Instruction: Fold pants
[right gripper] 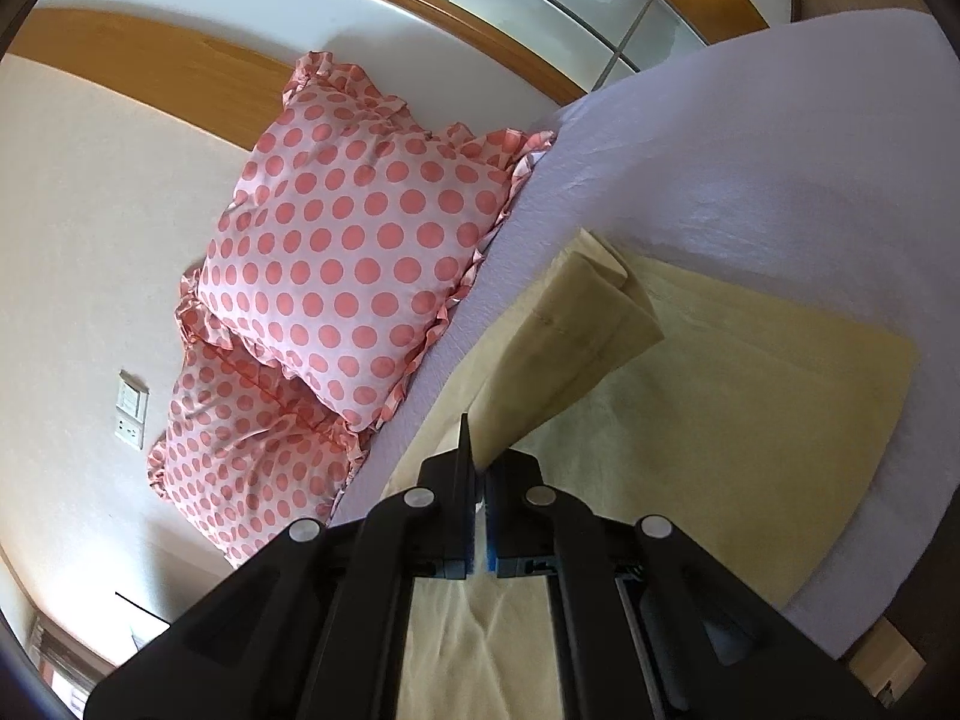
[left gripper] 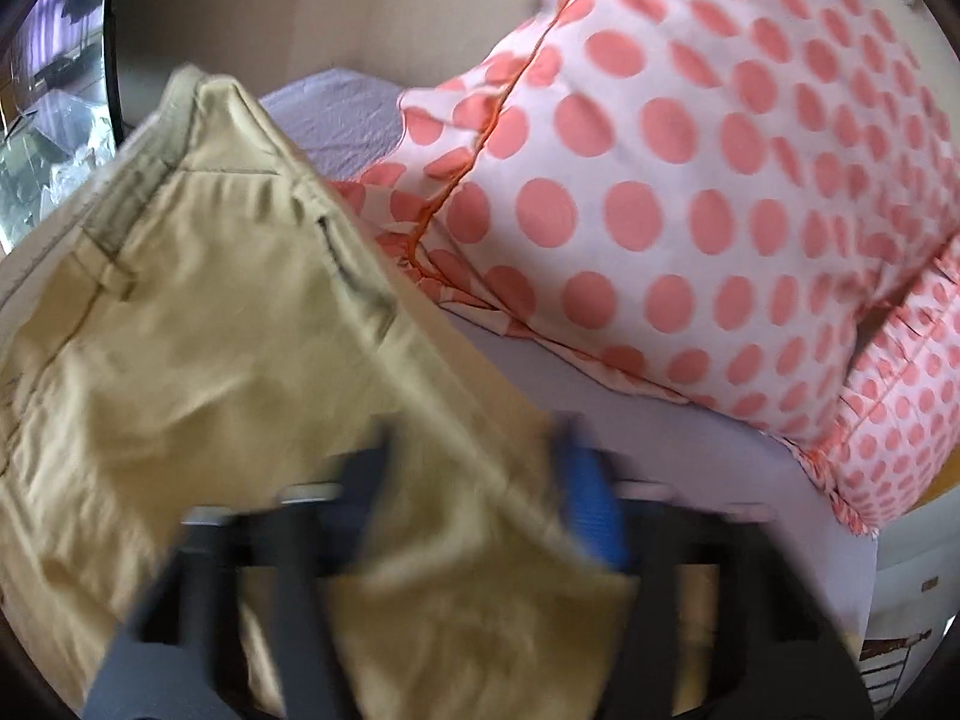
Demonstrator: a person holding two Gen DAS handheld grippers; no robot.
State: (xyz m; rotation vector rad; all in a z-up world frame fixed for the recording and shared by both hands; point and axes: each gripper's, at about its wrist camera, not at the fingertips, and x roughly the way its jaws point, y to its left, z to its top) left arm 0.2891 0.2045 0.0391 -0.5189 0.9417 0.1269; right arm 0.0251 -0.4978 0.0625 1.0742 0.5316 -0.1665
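while the right gripper (right gripper: 480, 468) pinches a leg hem of the khaki pants (right gripper: 690, 420) above the bed (right gripper: 750, 150) for folding, the left gripper (left gripper: 474, 468) holds waistband cloth between wider jaws; grip unclear.

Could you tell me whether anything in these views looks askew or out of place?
Nothing looks damaged or spilled. The khaki pants are mid-fold on the bed, one hem lifted by the right hand-held gripper. The polka-dot pillows lean unevenly.

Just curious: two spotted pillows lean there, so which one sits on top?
The frilly-edged pillow lies uppermost; the orange-piped pillow sits beneath it, partly covered.
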